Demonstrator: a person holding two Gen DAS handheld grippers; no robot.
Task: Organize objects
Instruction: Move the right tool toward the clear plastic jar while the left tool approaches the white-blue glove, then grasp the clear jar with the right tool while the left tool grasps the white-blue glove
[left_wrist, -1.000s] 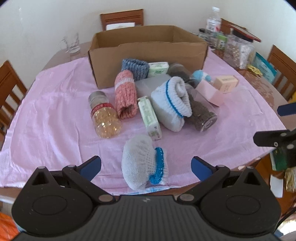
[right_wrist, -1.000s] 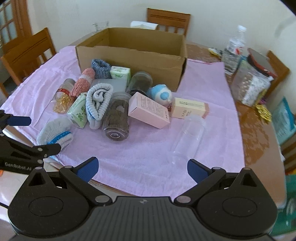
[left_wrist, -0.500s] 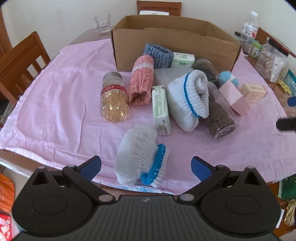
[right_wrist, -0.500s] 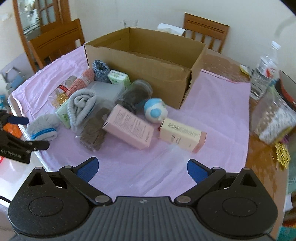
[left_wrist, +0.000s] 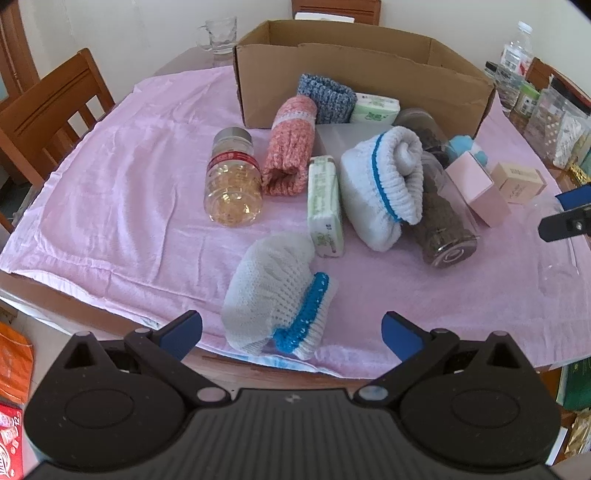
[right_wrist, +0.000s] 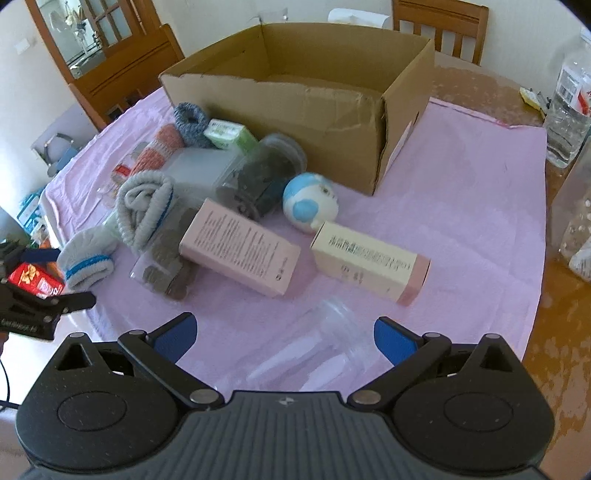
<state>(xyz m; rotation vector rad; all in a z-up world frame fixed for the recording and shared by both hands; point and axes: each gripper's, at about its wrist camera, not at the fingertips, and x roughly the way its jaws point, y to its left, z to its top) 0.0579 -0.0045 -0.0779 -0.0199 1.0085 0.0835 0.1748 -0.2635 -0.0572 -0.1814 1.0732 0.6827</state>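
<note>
The left gripper (left_wrist: 291, 328) is spread wide with nothing between its blue pads, and a soft knitted white cap with a blue band (left_wrist: 275, 299) lies just before it at the near edge of the pink cloth (left_wrist: 110, 184). The right gripper (right_wrist: 282, 334) is also wide apart, above a clear plastic bottle (right_wrist: 317, 350) which is hard to make out, perhaps lying on its side. Behind stands an open cardboard box (right_wrist: 295, 107); its floor is hidden.

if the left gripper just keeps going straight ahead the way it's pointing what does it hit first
Most likely the white knit roll with the blue band, lying directly between the open fingers of the left gripper; depth is hard to judge here.
</note>
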